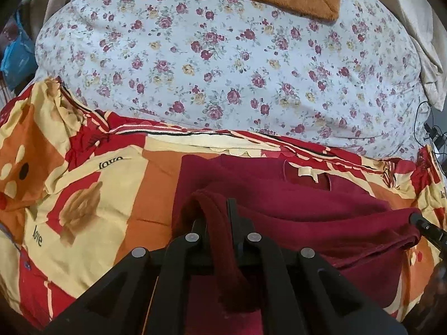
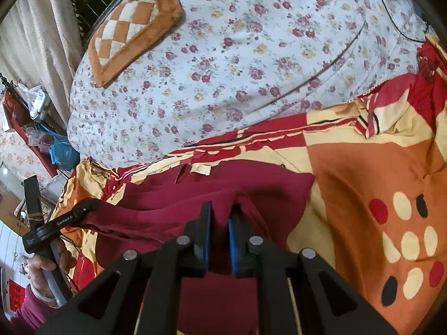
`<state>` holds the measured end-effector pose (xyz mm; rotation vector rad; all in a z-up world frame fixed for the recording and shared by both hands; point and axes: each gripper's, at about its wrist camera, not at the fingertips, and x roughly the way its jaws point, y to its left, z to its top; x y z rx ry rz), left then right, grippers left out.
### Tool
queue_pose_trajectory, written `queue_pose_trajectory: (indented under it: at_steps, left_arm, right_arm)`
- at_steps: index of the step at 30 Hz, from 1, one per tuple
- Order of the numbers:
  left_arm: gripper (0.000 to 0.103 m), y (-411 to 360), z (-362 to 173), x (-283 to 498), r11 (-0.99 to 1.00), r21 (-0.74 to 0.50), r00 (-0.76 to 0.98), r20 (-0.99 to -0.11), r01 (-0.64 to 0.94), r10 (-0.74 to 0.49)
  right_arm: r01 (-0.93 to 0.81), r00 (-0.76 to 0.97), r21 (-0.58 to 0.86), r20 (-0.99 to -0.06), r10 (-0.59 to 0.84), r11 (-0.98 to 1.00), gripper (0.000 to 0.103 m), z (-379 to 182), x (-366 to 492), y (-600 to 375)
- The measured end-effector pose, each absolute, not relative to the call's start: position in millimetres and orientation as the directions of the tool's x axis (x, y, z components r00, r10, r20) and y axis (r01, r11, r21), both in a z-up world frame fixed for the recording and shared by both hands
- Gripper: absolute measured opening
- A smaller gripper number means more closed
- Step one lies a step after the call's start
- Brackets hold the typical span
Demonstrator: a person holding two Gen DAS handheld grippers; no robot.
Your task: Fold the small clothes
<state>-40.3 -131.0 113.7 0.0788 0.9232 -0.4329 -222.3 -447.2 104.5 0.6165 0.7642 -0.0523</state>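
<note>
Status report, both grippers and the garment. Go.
Left gripper shut on maroon garment, right gripper shut on same. Garment's near edge lifted, the rest on the patterned quilt. Nothing in the way.

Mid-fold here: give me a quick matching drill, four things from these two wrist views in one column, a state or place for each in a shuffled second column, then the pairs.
Things:
1. maroon garment
2. left gripper
3. checkered cushion
4. floral sheet

States or places:
A. lies on the far part of the floral sheet
B. shut on a fold of maroon cloth
C. spread on the red and orange quilt, neck label away from the cameras
D. covers the bed beyond the quilt

Pairs: 1-C, 2-B, 3-A, 4-D
</note>
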Motion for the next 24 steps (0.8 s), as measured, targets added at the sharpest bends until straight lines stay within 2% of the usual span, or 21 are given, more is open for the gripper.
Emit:
queue_pose_trajectory:
  at_steps: [16,24]
  left_arm:
    - [0.0,-146,86,-8,0.92,-0.104,0.485,-0.824,0.377,-0.292]
    - [0.0,-157,63,14,0.928,-0.102,0.447,-0.854,0.357,-0.266]
  right_arm:
    - [0.298,0.7,0.497,-0.694,0.168,0.815,0.011,84,-197,-459]
    - [0.344,0.664,0.508,-0.726,0.179,0.79,0.011,55,-178,-472]
